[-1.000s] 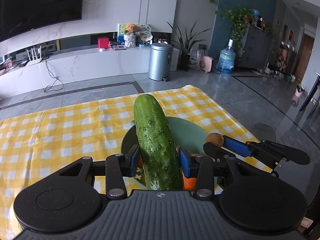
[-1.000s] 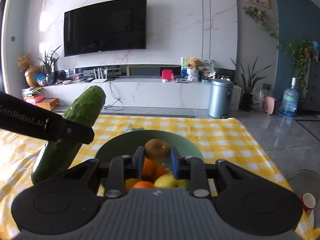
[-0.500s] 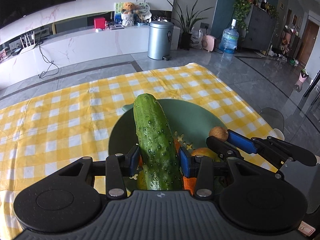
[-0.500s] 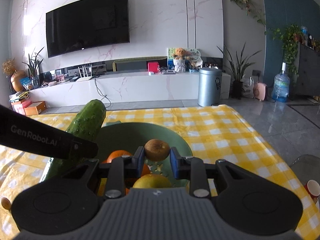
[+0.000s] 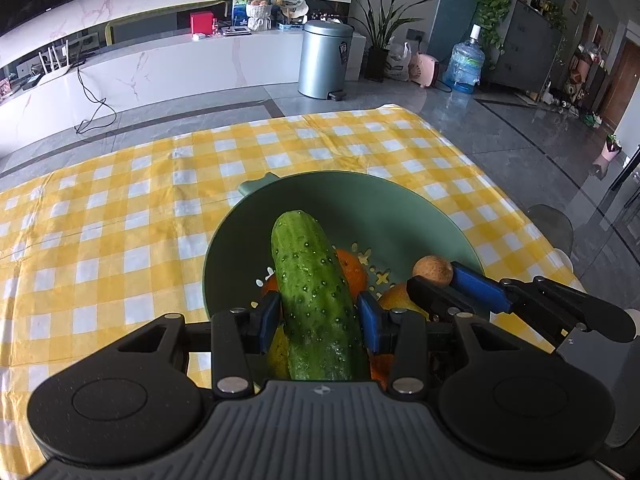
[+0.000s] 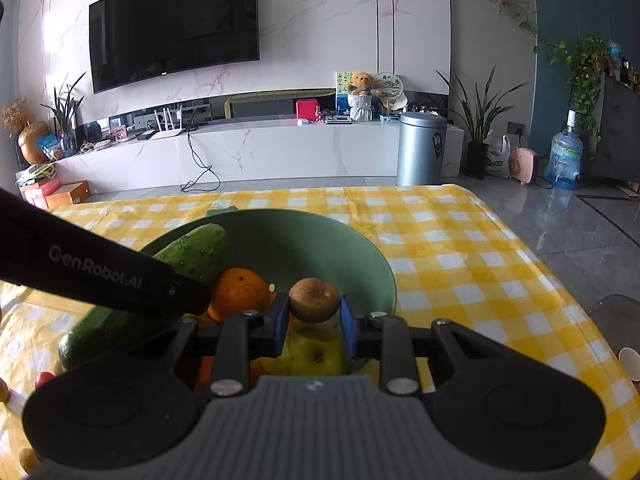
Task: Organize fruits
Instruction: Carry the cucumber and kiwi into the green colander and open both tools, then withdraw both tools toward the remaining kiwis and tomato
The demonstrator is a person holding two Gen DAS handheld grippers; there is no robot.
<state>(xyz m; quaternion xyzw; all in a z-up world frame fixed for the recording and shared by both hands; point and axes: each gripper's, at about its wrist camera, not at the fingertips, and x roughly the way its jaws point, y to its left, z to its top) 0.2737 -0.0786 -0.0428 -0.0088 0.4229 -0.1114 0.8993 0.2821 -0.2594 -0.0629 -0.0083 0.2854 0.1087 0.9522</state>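
Two tools are loaded over the green bowl [image 5: 420, 216] on my yellow-checked bench [image 5: 120, 208]. My left tool [image 5: 318, 314] clamps a cucumber [image 5: 312, 292] about midway along it, far tip angled down over the oranges [image 6: 240, 290] in the bowl. My right tool [image 6: 314, 322] pinches a small brown round fruit [image 6: 314, 300] between its blue pads, just above a yellow-green apple [image 6: 316, 354]

I see both views bright with daylight and sharp, no motion blur. Glare washes the marble wall [image 6: 52, 40] at left and sheens the grey floor [image 5: 500, 128]. Fisheye bending curves the TV [image 6: 174, 28] and the edges.
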